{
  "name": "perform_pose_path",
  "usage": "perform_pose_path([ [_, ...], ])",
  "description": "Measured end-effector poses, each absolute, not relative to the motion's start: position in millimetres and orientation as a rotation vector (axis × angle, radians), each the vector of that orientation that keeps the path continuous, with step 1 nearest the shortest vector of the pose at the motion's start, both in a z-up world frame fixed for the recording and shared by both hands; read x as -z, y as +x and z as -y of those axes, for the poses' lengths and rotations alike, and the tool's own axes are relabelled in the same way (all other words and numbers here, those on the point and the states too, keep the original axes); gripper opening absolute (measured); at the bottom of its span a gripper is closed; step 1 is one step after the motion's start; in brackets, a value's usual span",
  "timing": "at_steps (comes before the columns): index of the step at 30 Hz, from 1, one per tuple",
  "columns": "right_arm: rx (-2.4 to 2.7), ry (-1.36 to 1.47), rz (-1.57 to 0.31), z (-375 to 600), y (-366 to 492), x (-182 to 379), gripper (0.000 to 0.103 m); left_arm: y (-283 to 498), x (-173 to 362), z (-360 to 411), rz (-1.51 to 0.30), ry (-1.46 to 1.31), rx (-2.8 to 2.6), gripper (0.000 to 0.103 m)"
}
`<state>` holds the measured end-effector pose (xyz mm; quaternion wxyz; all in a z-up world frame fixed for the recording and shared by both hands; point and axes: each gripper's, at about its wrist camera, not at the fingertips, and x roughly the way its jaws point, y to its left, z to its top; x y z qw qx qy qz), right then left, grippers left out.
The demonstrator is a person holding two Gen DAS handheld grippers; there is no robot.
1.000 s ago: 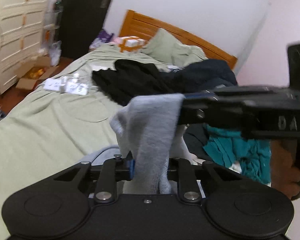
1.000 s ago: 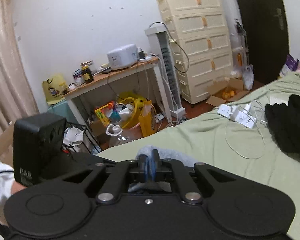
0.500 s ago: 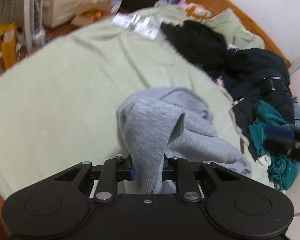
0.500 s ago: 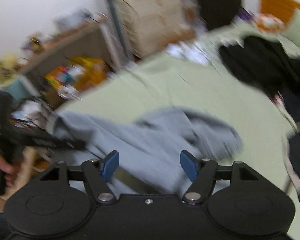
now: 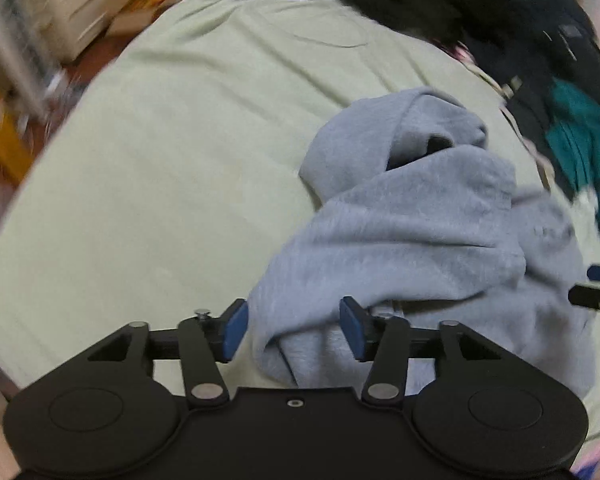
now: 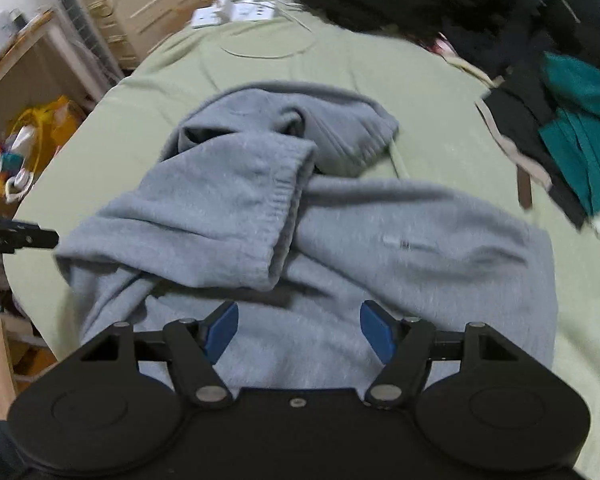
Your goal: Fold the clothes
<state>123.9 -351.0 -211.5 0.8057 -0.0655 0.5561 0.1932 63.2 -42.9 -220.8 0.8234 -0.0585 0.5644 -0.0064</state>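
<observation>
On bed, near edge: grey sweater (image 6: 380, 240) lies in a loose heap on green bed sheet (image 6: 440, 92), one sleeve with ribbed cuff (image 6: 288, 208) flopped across the body, hem or collar opening bunched at far side.
Handling: judged soft, thick knit, light to medium weight, floppy, not fragile; will sag and drag on the sheet, not slippery.
Where to grip: judged best at ribbed cuff or a shoulder/hem edge, where the knit is doubled and firm; mid-body pinch would only bunch it.
Sweater vs right tongs (image 6: 296, 330): body cloth directly under and just beyond the tips; cuff just beyond, centre-left.
Sweater vs left tongs (image 5: 294, 330): sweater's left edge passes between the blue pads (image 5: 234, 328), rest spreads right and far.
Tongs state: both wide apart, holding nothing.
Stage: fits a sweater laid out for folding or one dropped mid-fold; cannot tell which.
Around: dark clothes pile (image 6: 480, 4) with teal garment (image 6: 580, 120) far right; power strip (image 6: 232, 10) and cable far left.
</observation>
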Motion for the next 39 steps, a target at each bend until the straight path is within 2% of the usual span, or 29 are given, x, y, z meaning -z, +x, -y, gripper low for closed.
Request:
perform_pose_path([
  [1,-0.381,-0.125,-1.192,353,120,211,0.069,69,218,50,-1.184,-0.087,0.076,0.058],
  [4,-0.285,-0.079,-1.196,359,107,210,0.069,88,211,70,-1.13,0.023,0.257,0.075],
  [5,-0.252,-0.064,-1.197,361,102,210,0.069,95,216,84,-1.117,0.061,0.319,0.077],
  [12,-0.002,0.015,-1.219,382,67,216,0.07,121,257,164,-1.122,0.201,0.529,0.079],
  [13,0.023,0.031,-1.224,387,62,218,0.07,124,264,176,-1.127,0.216,0.55,0.082],
  [15,0.068,0.063,-1.232,400,51,222,0.078,124,281,207,-1.097,0.357,0.54,0.083],
  [21,0.2,0.157,-1.241,439,26,235,0.083,120,323,258,-0.991,0.727,0.505,0.081],
  [23,0.243,0.189,-1.238,452,21,240,0.085,123,325,261,-0.973,0.759,0.481,0.078],
  [24,0.264,0.204,-1.237,458,19,242,0.088,126,325,262,-0.975,0.758,0.477,0.072],
  [25,0.286,0.22,-1.236,465,16,244,0.089,127,325,261,-0.975,0.757,0.478,0.061],
  [26,0.302,0.225,-1.235,465,11,246,0.095,128,322,260,-0.972,0.757,0.485,0.049],
  [27,0.312,0.229,-1.239,467,9,248,0.102,130,319,258,-0.97,0.757,0.492,0.045],
  [28,0.321,0.24,-1.244,473,8,251,0.102,131,316,258,-0.965,0.759,0.497,0.036],
  [30,0.325,0.276,-1.265,485,8,259,0.102,134,311,257,-0.956,0.778,0.5,0.024],
  [32,0.3,0.316,-1.304,496,10,267,0.102,136,304,255,-0.955,0.767,0.494,0.018],
  [39,0.23,0.443,-1.405,531,16,279,0.102,142,254,234,-0.983,0.558,0.371,0.014],
])
